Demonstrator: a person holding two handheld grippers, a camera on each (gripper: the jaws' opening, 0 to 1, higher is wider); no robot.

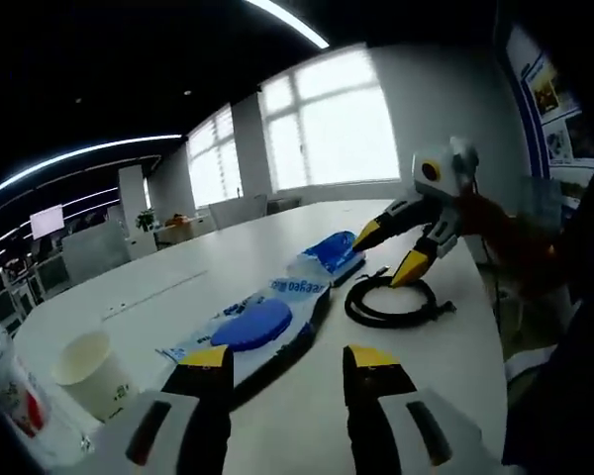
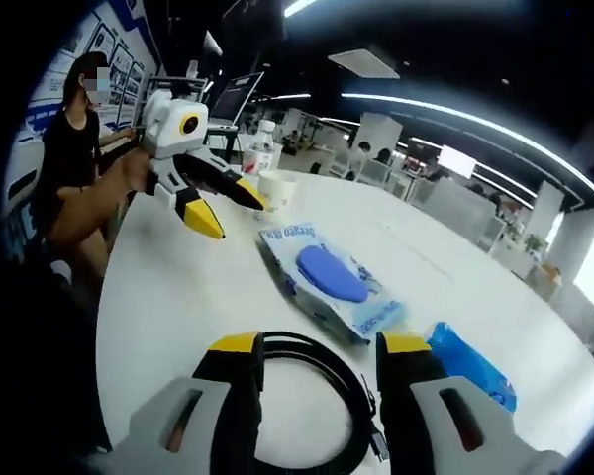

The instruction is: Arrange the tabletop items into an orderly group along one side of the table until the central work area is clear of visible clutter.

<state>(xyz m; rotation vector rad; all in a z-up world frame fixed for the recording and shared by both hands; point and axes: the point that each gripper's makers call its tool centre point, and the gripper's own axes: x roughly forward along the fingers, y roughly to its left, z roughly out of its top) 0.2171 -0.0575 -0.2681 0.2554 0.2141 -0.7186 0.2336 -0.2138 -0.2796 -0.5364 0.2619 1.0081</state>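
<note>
A flat wet-wipes pack [image 1: 262,322] [image 2: 332,277] with a blue oval lid lies on the white table [image 1: 277,237]. Beyond it in the left gripper view rests a blue packet [image 1: 335,249] [image 2: 470,361]. A coiled black cable [image 1: 391,302] [image 2: 307,396] lies beside the packet. My right gripper [image 2: 322,346] [image 1: 388,252] hovers open just over the coil, nothing held between its jaws. My left gripper [image 1: 289,361] [image 2: 228,208] stands open near the end of the wipes pack, also holding nothing.
A white paper cup [image 1: 89,366] [image 2: 275,190] and a clear bottle [image 1: 10,386] [image 2: 262,139] stand near the left gripper. A person [image 2: 69,168] holds the grippers at the table's edge. Office desks and chairs [image 1: 94,247] lie beyond the table.
</note>
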